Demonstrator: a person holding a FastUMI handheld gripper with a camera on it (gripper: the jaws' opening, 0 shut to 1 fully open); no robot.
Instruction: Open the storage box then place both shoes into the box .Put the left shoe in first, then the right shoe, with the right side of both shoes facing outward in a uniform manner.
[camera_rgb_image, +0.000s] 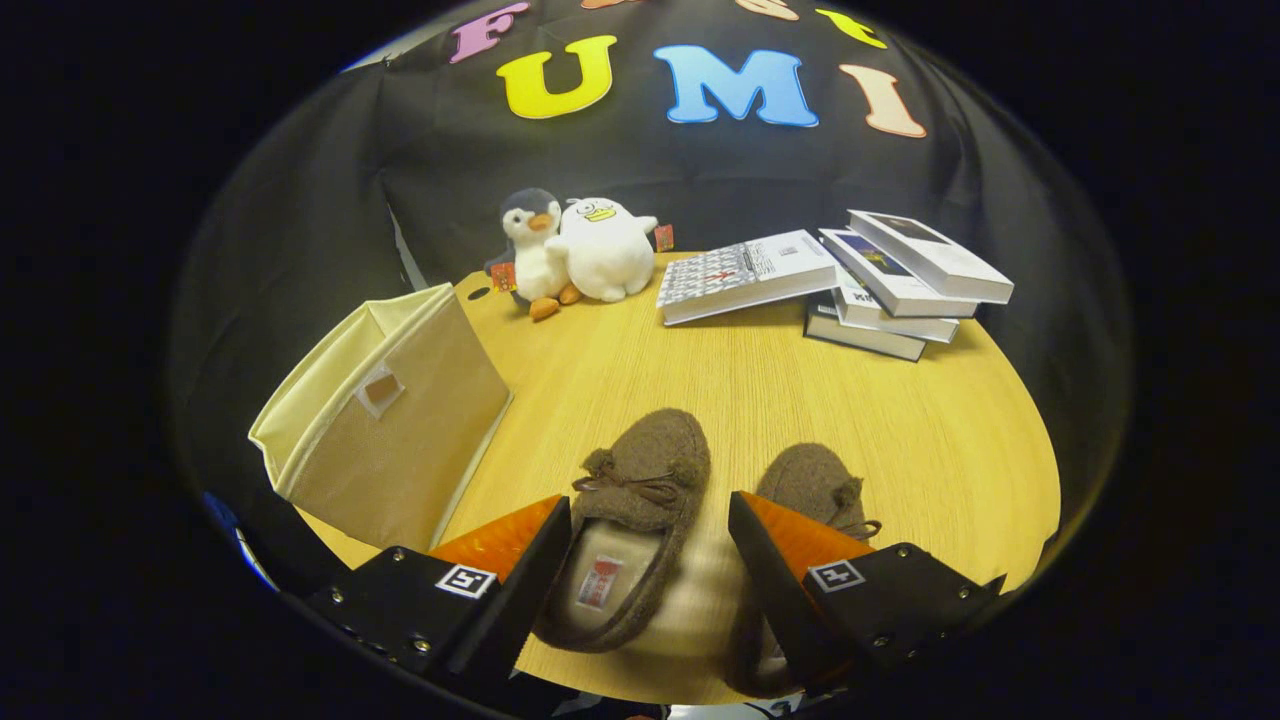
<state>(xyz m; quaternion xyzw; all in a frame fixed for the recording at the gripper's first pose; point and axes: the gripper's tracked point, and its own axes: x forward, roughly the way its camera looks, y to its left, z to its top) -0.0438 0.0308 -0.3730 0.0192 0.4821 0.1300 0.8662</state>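
Two brown felt slippers lie side by side on the wooden table (760, 400), toes pointing away from me. The left shoe (640, 500) sits between my fingers, its heel opening and inner label showing in the gap. The right shoe (815, 490) is partly hidden behind my right finger. My gripper (650, 535) is open, its fingers hanging above and to either side of the left shoe without touching it. A beige fabric storage box (385, 415) stands to the left of the shoes, tilted, its open top facing up and left.
Two plush toys, a penguin (532, 250) and a white duck (603, 248), sit at the back of the table. A stack of several books (880, 285) lies at the back right. The table edge curves close behind my fingers.
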